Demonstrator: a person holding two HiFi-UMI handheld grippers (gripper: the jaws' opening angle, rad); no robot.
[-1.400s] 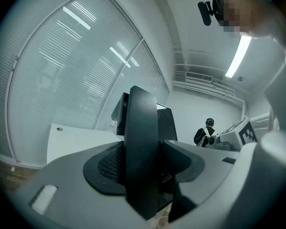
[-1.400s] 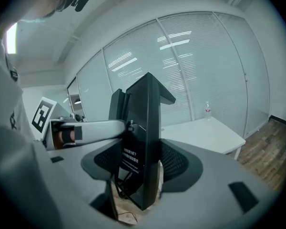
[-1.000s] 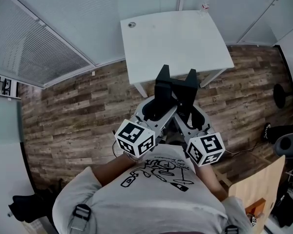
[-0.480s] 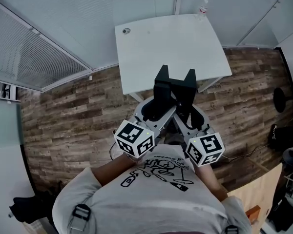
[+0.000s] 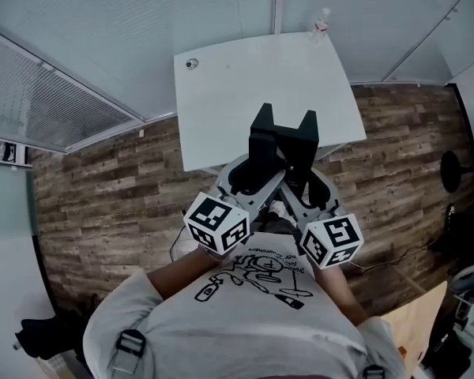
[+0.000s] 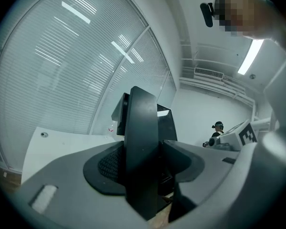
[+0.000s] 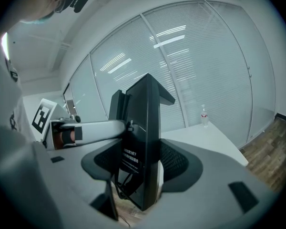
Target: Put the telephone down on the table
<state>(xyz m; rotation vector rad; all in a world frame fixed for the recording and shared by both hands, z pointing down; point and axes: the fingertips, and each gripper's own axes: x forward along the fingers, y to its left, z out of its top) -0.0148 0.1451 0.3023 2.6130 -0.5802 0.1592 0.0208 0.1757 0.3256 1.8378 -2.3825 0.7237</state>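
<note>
Both grippers hold one black telephone (image 5: 283,142) between them, above the near edge of the white table (image 5: 245,93). In the head view its two dark prongs point away from me. My left gripper (image 5: 255,170) clamps it from the left and my right gripper (image 5: 306,174) from the right. The left gripper view has the telephone (image 6: 142,147) as an upright black slab squeezed between the grey jaws of that gripper (image 6: 147,168). A white label is on the telephone (image 7: 144,142) in the right gripper view, where the right gripper (image 7: 143,168) is shut on it.
A clear bottle (image 5: 321,20) stands at the table's far right corner and a small round fitting (image 5: 192,64) lies at its far left. Wooden floor (image 5: 103,196) surrounds the table. Glass walls with blinds (image 5: 79,46) rise behind it. Dark objects (image 5: 466,227) lie at the right edge.
The table has slid left and nearer under the grippers in the head view. Both grippers and the telephone keep their places relative to my body.
</note>
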